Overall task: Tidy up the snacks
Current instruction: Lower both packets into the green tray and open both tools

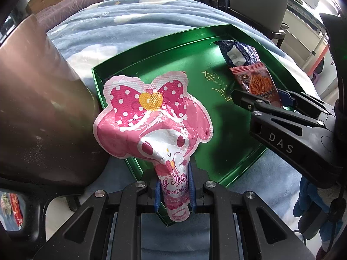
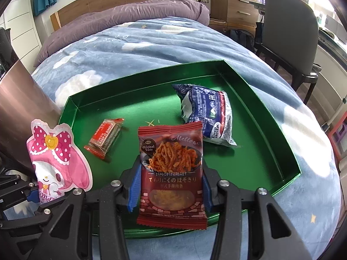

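A pink cartoon-rabbit pouch with a polka-dot bow stands up from my left gripper, which is shut on its narrow lower end above the near left corner of the green tray. In the right wrist view the pouch and left gripper show at the left. My right gripper holds a red noodle-snack packet by its side edges over the tray's near rim, blue pads against it. From the left wrist the right gripper and packet sit at the tray's right side.
Inside the tray lie a blue-and-white bag at the back right and a small orange-red bar at the left. The tray rests on a blue cloud-print blanket. A brown glossy panel stands at the left; a grey chair at the right.
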